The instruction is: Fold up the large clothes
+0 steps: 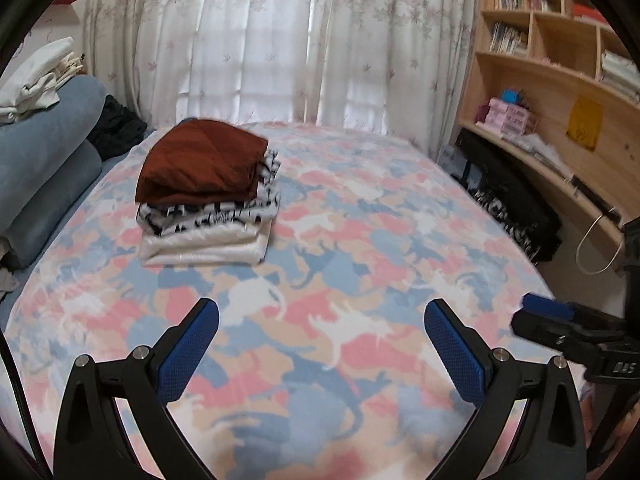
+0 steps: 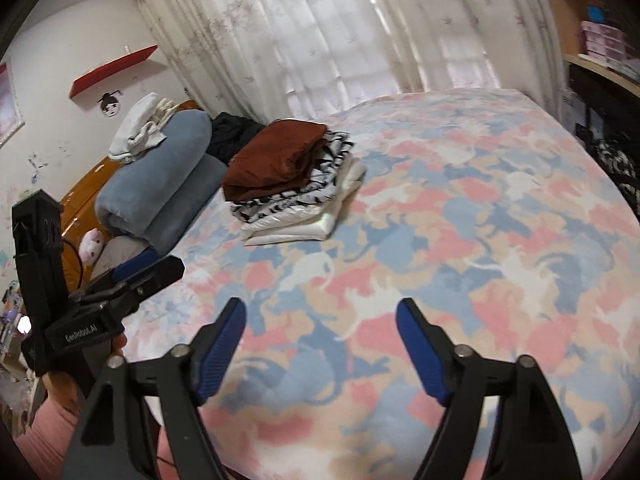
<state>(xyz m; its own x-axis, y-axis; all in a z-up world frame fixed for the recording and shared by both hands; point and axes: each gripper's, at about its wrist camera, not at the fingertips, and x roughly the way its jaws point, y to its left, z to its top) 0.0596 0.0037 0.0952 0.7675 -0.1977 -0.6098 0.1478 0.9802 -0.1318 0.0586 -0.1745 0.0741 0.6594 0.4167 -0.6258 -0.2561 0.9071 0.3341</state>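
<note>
One stack of three folded garments [image 1: 206, 196] is seen on the far left part of the cat-patterned bedspread [image 1: 360, 240]: a rust-brown piece on top, a black-and-white patterned one beneath it, a white one at the bottom. Two rolled blue blankets [image 2: 160, 184] are set just beside the stack, with a few pale folded cloths piled on them. The left gripper [image 1: 320, 332] and the right gripper [image 2: 320, 332] are both held above bare bedspread, jaws spread wide, nothing between them.
</note>
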